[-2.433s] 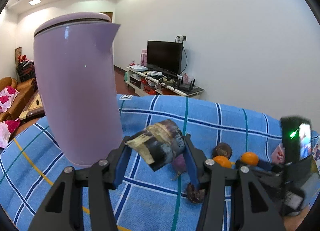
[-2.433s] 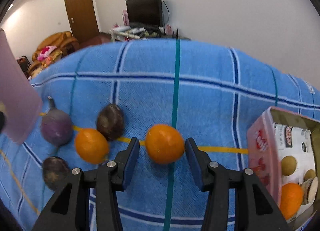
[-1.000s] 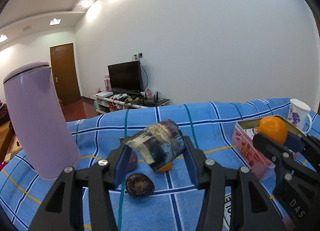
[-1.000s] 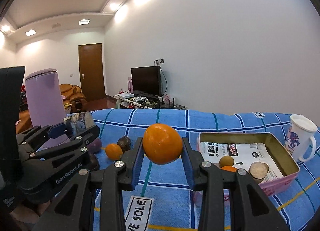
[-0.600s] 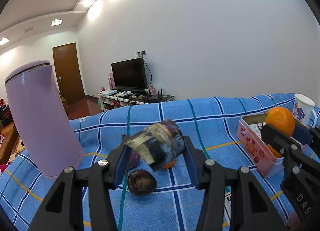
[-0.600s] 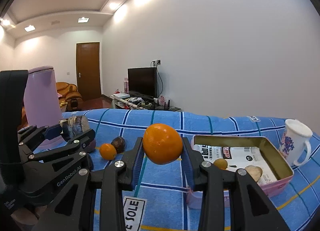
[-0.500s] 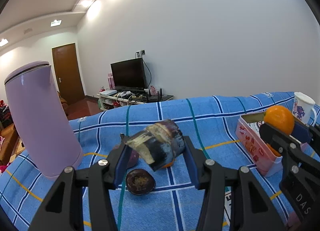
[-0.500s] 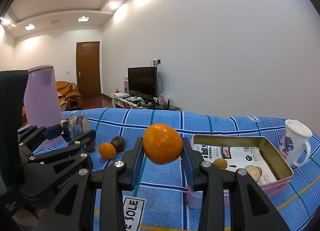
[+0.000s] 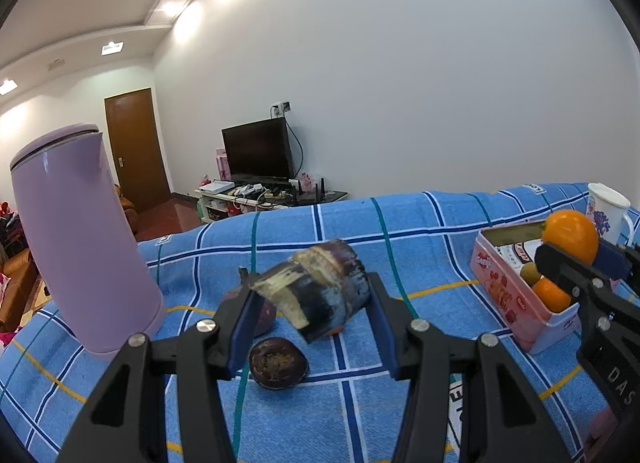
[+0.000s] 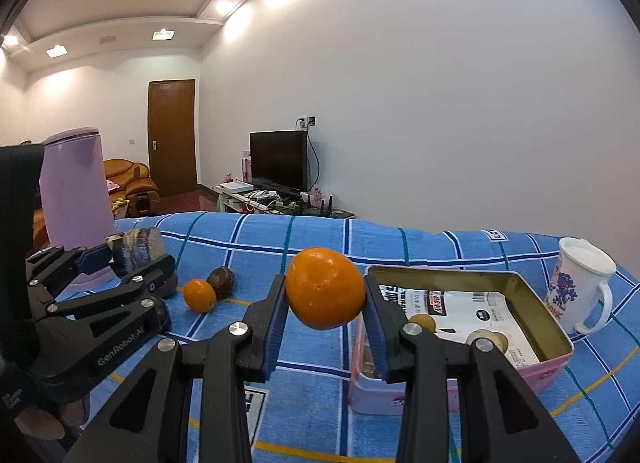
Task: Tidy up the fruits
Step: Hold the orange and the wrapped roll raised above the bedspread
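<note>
The right gripper (image 10: pixel 325 317) has its two blue-padded fingers (image 10: pixel 276 317) clamped on a large orange (image 10: pixel 325 287), which is held clear of the blue checked cloth (image 10: pixel 280 247), just left of and nearer than the pink tin (image 10: pixel 558 369). That tin stands open on the right of the cloth; inside it lie printed paper, a small tan fruit (image 10: pixel 420 321) and a pale cut piece (image 10: pixel 486 339), and the left wrist view also shows another orange (image 9: pixel 550 295) against its near wall. A white mug with a blue pattern (image 10: pixel 580 287) stands just to the right of the tin, at the far right. The left gripper (image 9: pixel 310 309) is closed on a short dark piece of sugarcane (image 9: pixel 316 293), its cut pale end facing the camera and its body tilted, lifted above the cloth. Beneath and just beyond those fingers, on the cloth, lie a dark round fruit (image 9: pixel 278 363) nearest the camera, a purple one (image 9: pixel 266 315) partly hidden behind the left finger, and a sliver of orange under the cane. From the right wrist view a small orange (image 10: pixel 199 295) touches a dark brown fruit (image 10: pixel 222 281) to the left of the held orange. A tall lilac kettle (image 9: pixel 80 239) stands upright at the far left of the cloth. Across the room, a black television (image 9: pixel 258 155) sits on a low cluttered stand beside a brown door (image 9: pixel 136 147).
</note>
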Available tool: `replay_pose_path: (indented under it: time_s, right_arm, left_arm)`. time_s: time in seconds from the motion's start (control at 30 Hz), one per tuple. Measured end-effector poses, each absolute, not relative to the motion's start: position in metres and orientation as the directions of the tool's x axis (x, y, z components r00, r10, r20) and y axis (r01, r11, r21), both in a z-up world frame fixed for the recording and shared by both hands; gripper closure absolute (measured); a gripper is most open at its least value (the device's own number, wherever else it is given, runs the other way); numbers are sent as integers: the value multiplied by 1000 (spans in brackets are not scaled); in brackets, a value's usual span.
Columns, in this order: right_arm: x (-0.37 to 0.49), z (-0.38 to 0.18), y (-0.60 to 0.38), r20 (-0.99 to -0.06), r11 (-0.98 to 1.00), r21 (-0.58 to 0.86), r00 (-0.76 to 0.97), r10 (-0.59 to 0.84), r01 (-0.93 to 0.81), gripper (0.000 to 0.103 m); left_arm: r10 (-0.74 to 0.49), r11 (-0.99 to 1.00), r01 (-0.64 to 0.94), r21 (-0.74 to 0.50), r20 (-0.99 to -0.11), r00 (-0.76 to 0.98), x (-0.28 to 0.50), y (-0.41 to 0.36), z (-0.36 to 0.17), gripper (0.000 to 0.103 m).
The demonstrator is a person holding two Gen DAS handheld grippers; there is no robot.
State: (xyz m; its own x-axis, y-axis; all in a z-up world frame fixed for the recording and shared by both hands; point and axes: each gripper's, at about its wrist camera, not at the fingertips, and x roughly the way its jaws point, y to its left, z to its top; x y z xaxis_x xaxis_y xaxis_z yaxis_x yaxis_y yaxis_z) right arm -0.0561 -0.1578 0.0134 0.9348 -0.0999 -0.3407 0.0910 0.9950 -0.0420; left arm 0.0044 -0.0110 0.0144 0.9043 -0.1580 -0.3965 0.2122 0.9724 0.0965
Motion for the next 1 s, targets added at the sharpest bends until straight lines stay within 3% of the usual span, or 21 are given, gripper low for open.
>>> replay_pose_path:
  time_s: [1.0]
  right_arm:
    - [-60, 15, -170, -341, 990, -51, 930, -138, 128, 65]
  left_arm:
    - [-163, 972, 216, 93, -399, 902, 7, -13, 13, 50]
